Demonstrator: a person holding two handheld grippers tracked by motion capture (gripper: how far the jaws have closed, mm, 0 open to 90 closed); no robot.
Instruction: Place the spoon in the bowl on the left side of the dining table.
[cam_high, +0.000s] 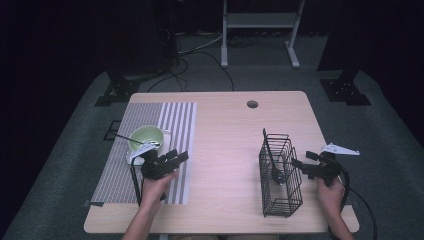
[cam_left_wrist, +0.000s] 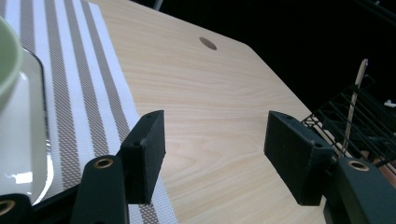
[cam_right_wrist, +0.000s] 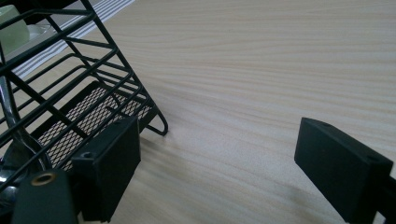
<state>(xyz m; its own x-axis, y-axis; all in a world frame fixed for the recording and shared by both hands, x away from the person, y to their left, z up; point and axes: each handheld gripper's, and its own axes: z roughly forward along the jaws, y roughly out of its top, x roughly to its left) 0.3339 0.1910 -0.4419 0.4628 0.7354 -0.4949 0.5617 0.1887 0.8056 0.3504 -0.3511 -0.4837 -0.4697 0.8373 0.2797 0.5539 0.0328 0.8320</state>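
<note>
A pale green bowl (cam_high: 146, 136) with a spoon (cam_high: 122, 136) resting in it sits on a clear tray (cam_high: 167, 134) on the striped placemat (cam_high: 175, 120). My left gripper (cam_high: 176, 155) hovers just in front of the bowl, at the mat's right side. In the left gripper view it (cam_left_wrist: 215, 130) is open, with bare table between its jaws. The black wire basket (cam_high: 280, 200) stands at the right and holds a dark utensil (cam_high: 276, 175). My right gripper (cam_high: 302, 160) sits just right of the basket, open (cam_right_wrist: 219, 140), its left jaw close to the basket (cam_right_wrist: 70, 60).
The wooden table (cam_high: 225, 150) has a cable hole (cam_high: 252, 104) near its far edge. A thin wooden stick (cam_left_wrist: 355, 102) rises from the basket (cam_left_wrist: 359, 121). Beyond the table are dark stand feet and cables on the floor.
</note>
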